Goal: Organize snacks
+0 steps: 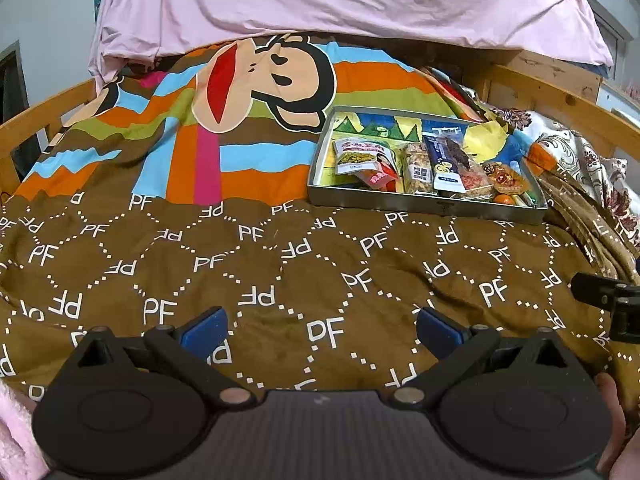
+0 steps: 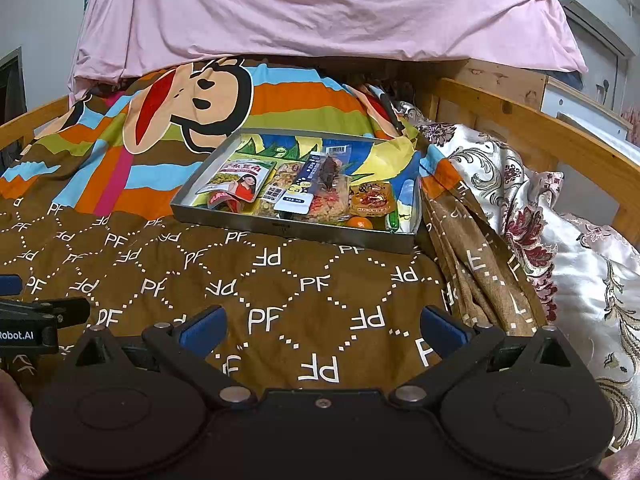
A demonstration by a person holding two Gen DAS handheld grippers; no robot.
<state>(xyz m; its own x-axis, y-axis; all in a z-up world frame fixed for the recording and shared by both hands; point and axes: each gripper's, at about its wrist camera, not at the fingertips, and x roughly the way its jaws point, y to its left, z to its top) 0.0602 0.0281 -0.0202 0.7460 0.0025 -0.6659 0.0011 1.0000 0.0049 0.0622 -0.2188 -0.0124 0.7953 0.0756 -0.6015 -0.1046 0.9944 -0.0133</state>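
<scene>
Brown bedding (image 2: pixel 280 280) printed all over with "PF" lies under the left gripper (image 1: pixel 320 330) and right gripper (image 2: pixel 322 330), both spread wide and empty, the left's body reading "Robot.AI", with snack packets (image 2: pixel 280 194) filling the metal tray (image 2: pixel 288 232) farther off.

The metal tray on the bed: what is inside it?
Inside the metal tray lie snack packets: a green packet at left, a dark blue packet on clear bags, and an orange fruit at the front. What lies beneath the packets is covered.
</scene>
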